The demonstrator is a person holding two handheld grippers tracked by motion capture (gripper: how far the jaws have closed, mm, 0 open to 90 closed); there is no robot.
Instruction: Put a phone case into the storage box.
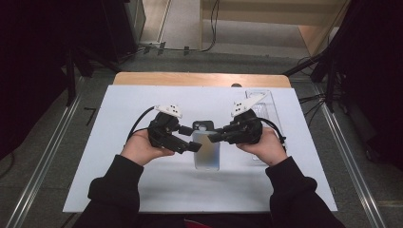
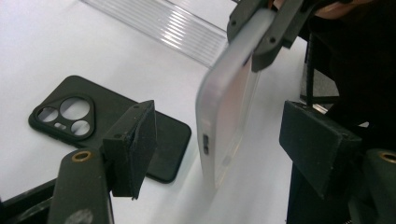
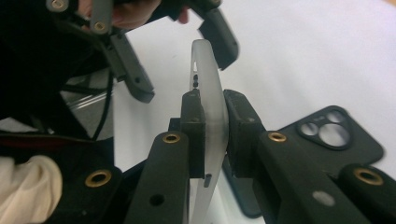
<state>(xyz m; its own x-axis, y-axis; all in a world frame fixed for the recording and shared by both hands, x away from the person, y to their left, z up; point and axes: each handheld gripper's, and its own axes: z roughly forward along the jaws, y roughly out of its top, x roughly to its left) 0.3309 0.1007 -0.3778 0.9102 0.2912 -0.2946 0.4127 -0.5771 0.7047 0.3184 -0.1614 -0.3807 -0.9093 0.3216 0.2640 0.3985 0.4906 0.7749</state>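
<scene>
Hanging above mid-table (image 1: 119, 180), the translucent phone case (image 3: 212, 100) is pinched edge-on by the right tongs (image 3: 215, 133). Left tongs (image 2: 224, 144) gape wide around its other end, pads apart from it. Black phone case (image 2: 100, 126) lies flat beneath. Clear tray (image 1: 267, 105) far right.

My left gripper (image 2: 219, 140) has its jaws wide apart around the clear case (image 2: 229, 112); a black case (image 2: 163, 140) lies just below.
</scene>
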